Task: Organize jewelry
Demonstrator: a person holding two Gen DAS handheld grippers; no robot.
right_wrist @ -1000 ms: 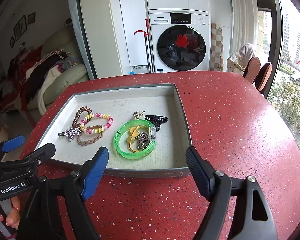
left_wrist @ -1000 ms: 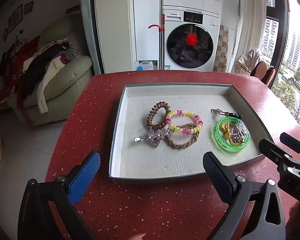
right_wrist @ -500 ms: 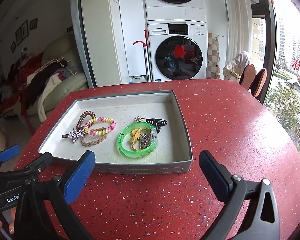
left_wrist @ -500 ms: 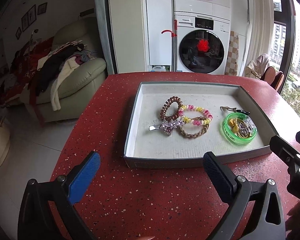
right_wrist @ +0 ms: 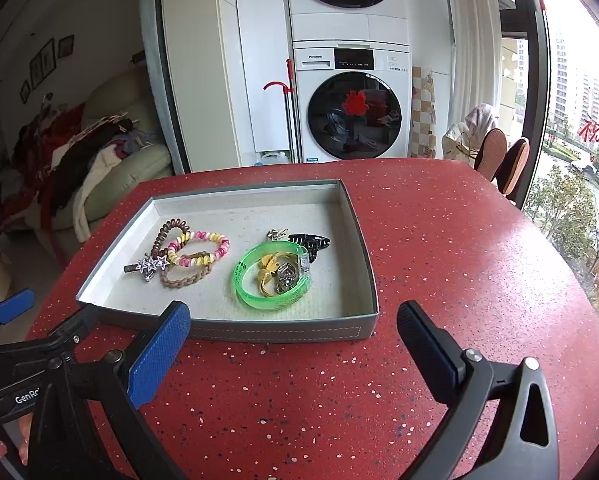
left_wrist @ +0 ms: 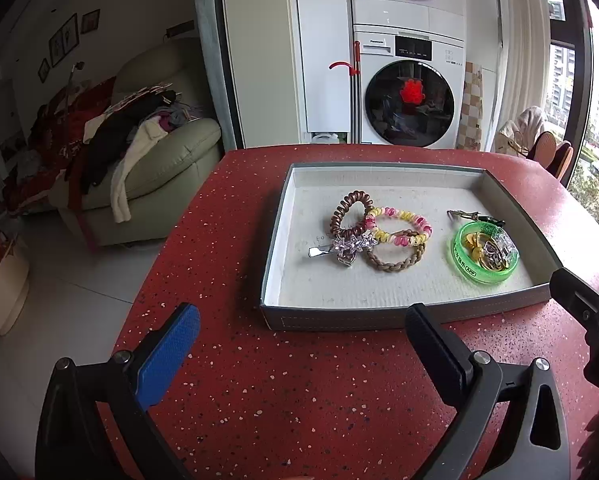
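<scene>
A grey tray [left_wrist: 379,316] [right_wrist: 283,330] sits on the red speckled table [left_wrist: 299,392]. In it lie a brown spiral hair tie [left_wrist: 349,210] [right_wrist: 169,232], a pink and yellow bead bracelet [left_wrist: 399,226] [right_wrist: 205,246], a braided brown band [left_wrist: 395,262], a star hair clip [left_wrist: 345,250] [right_wrist: 149,266], a green bangle [left_wrist: 483,258] [right_wrist: 273,276] with gold pieces inside, and a black claw clip [right_wrist: 311,242]. My left gripper [left_wrist: 299,344] and right gripper [right_wrist: 293,338] are open and empty, held in front of the tray's near wall.
A stacked washer and dryer [left_wrist: 409,92] stand behind the table. A sofa piled with clothes [left_wrist: 139,152] is at the left. A window [right_wrist: 571,160] and chairs [right_wrist: 499,160] are at the right. The table edge curves round on both sides.
Both grippers have pulled back and up from the tray, which now looks smaller and farther off. Their jaws stay open. The jewelry has not moved.
</scene>
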